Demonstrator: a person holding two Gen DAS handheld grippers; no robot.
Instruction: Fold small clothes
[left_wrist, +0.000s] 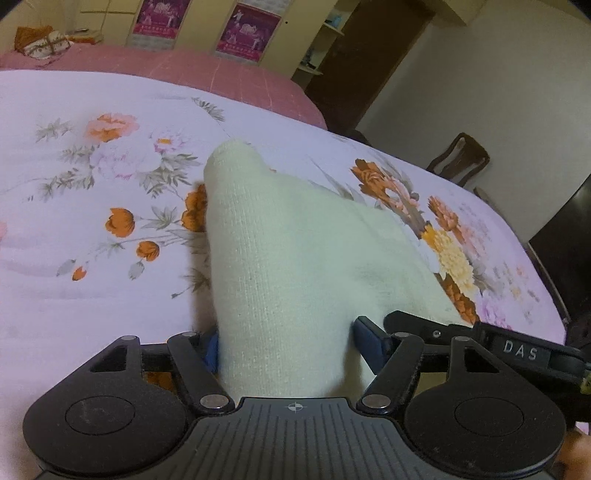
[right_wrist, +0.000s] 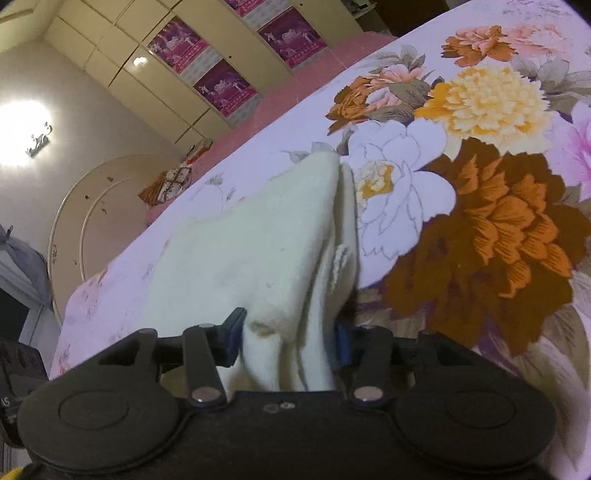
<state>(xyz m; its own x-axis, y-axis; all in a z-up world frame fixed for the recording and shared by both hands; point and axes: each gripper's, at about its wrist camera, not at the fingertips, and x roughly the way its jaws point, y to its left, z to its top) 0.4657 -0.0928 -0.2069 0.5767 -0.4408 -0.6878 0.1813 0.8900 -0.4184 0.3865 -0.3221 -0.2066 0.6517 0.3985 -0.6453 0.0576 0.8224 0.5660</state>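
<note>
A small cream knitted garment (left_wrist: 288, 236) lies on a floral bedspread (left_wrist: 92, 229), with one narrow end reaching away from me. My left gripper (left_wrist: 284, 343) has the near edge of the garment between its blue pads (left_wrist: 371, 345), and the fabric fills the gap and touches both. In the right wrist view the same garment (right_wrist: 258, 240) is bunched in folds between the blue pads (right_wrist: 232, 332) of my right gripper (right_wrist: 288, 332), which presses on it. The right gripper's body (left_wrist: 517, 349) shows close beside the left one.
The bedspread (right_wrist: 480, 221) covers a wide bed with a pink sheet (left_wrist: 184, 66) beyond it. A folded patterned cloth (left_wrist: 44, 42) lies at the far end. A wardrobe with purple posters (right_wrist: 221, 88) stands behind, and a dark wooden chair (left_wrist: 461, 158) is beside the bed.
</note>
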